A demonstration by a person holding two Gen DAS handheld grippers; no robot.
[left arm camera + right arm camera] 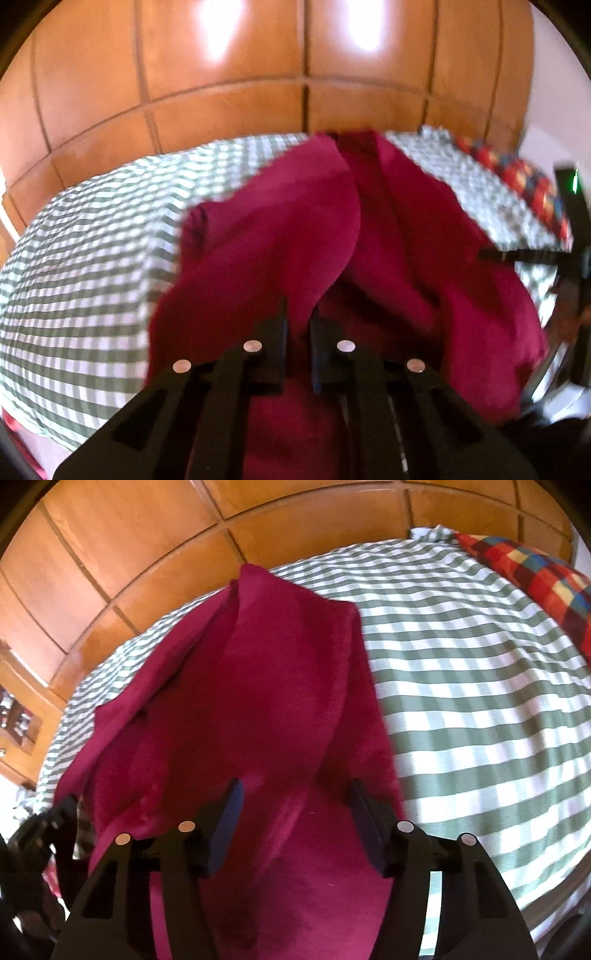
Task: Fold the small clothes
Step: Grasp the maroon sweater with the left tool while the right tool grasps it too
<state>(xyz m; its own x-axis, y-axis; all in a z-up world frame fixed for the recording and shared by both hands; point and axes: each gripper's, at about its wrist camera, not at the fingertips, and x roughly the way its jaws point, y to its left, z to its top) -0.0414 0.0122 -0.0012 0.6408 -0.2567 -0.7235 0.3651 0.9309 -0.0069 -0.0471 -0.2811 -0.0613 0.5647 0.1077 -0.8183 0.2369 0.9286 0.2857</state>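
A crimson garment (280, 236) lies bunched in long folds on the green-and-white checked bedsheet (85, 258). My left gripper (298, 317) is shut on a raised fold of the garment at its near end. In the right wrist view the same garment (258, 686) stretches away from me over the sheet (480, 686). My right gripper (295, 794) is open, its fingers standing either side of the cloth, which passes between and under them. The right gripper's black frame also shows at the right edge of the left wrist view (569, 254).
A wooden panelled wardrobe (229, 74) stands behind the bed. A red multicoloured checked pillow (535, 576) lies at the far right of the bed. A wooden shelf unit (18, 716) stands at the left edge of the right wrist view.
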